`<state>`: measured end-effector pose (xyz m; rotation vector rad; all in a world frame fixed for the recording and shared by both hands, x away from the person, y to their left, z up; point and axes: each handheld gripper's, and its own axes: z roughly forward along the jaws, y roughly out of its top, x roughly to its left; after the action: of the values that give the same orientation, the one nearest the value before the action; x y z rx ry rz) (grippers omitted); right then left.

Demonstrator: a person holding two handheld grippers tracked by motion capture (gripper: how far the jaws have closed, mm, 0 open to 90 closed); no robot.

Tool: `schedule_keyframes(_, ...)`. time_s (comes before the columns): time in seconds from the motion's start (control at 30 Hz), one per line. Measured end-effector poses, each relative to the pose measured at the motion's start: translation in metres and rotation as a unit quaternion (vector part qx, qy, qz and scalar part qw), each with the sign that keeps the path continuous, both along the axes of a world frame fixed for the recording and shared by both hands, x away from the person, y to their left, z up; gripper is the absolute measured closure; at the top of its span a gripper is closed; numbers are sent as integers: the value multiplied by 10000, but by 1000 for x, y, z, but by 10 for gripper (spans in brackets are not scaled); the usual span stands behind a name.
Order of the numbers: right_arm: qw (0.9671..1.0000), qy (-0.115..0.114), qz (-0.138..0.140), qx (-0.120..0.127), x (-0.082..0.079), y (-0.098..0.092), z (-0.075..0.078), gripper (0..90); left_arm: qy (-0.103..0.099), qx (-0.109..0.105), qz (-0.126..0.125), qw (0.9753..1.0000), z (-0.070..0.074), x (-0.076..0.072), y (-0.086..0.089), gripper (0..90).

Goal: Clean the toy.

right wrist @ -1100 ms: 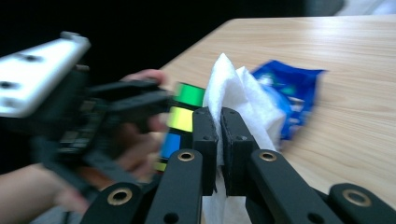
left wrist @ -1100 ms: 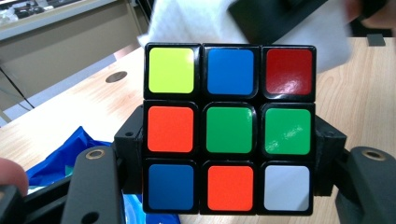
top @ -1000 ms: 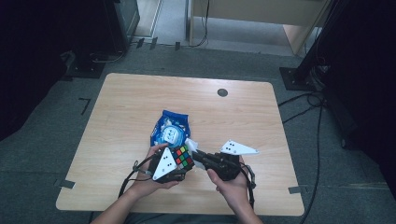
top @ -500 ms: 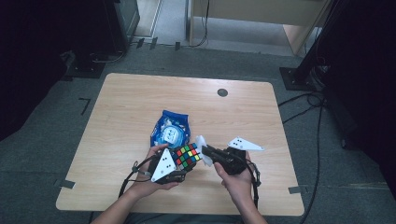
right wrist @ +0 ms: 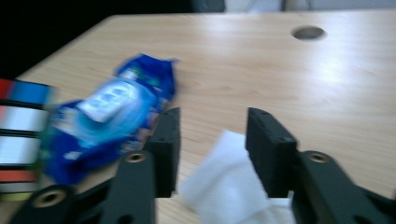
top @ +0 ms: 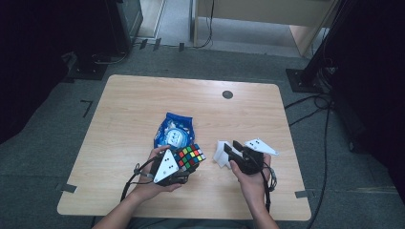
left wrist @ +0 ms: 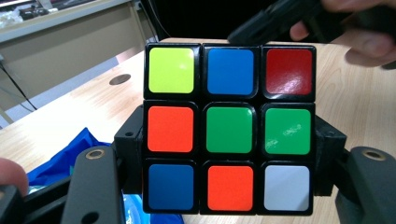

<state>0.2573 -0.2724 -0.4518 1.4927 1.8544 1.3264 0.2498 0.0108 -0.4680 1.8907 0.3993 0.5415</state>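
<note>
left gripper clamps puzzle cube by side faces; we judge it rigid, slick. right gripper jaws apart, over limp white tissue, at cube's 3 o'clock.

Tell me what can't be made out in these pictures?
- Cube: in the left gripper view one face shows; the others are turned away.
- Pack: the label is blurred in the right gripper view and too small in the high view.
- Tissue: its near end is cut off by the bottom edge between the right tool's jaws.
</note>
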Motion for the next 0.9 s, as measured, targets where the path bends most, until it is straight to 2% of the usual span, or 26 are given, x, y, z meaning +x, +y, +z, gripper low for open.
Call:
schedule_keyframes(0.07, 9994, -129, 247, 211, -7, 8, 10, 472, 36, -21, -1, 10000, -1, 1, 0, 337)
schedule_keyframes(0.13, 9968, -173, 575, 535, -13, 19, 19, 372, 49, -13, 11, 10000, -1, 1, 0, 337)
schedule_keyframes(0.17, 9951, -100, 682, 715, -17, 27, 24, 272, 51, -20, 16, 10000, -2, 1, -1, 337)
schedule_keyframes(0.2, 9942, -43, 689, 820, -19, 32, 26, 208, 51, -22, 27, 10000, -2, 1, -1, 337)
schedule_keyframes(0.27, 9905, 127, 884, 1045, -23, 43, 28, 153, 65, -37, 32, 10000, -2, 1, -2, 337)
schedule_keyframes(0.33, 9897, 244, 935, 1061, -27, 54, 27, 150, 67, -51, 40, 10000, -2, 0, -3, 337)
schedule_keyframes(0.47, 9854, 485, 1082, 1222, -26, 68, 19, 174, 45, -105, 26, 9999, -1, -3, -6, 337)
schedule_keyframes(0.53, 9850, 561, 1019, 1276, -25, 70, 14, 259, 14, -87, 10, 10000, -1, -4, -8, 337)
schedule_keyframes(0.6, 9809, 679, 1095, 1459, -24, 70, 11, 323, 53, -60, 11, 10000, -2, -4, -9, 336)
schedule_keyframes(0.67, 9811, 717, 1078, 1439, -24, 71, 10, 331, 93, -69, -15, 9999, -3, -3, -9, 336)
schedule_keyframes(0.77, 9824, 821, 1108, 1258, -24, 72, 8, 347, 168, -88, -103, 9998, -3, -3, -9, 337)
schedule_keyframes(0.83, 9814, 895, 1141, 1257, -23, 71, 9, 348, 189, -106, -162, 9996, -4, -3, -8, 334)
schedule_keyframes(0.9, 9806, 947, 1163, 1265, -22, 68, 11, 348, 85, -108, -280, 9995, -4, -3, -6, 322)
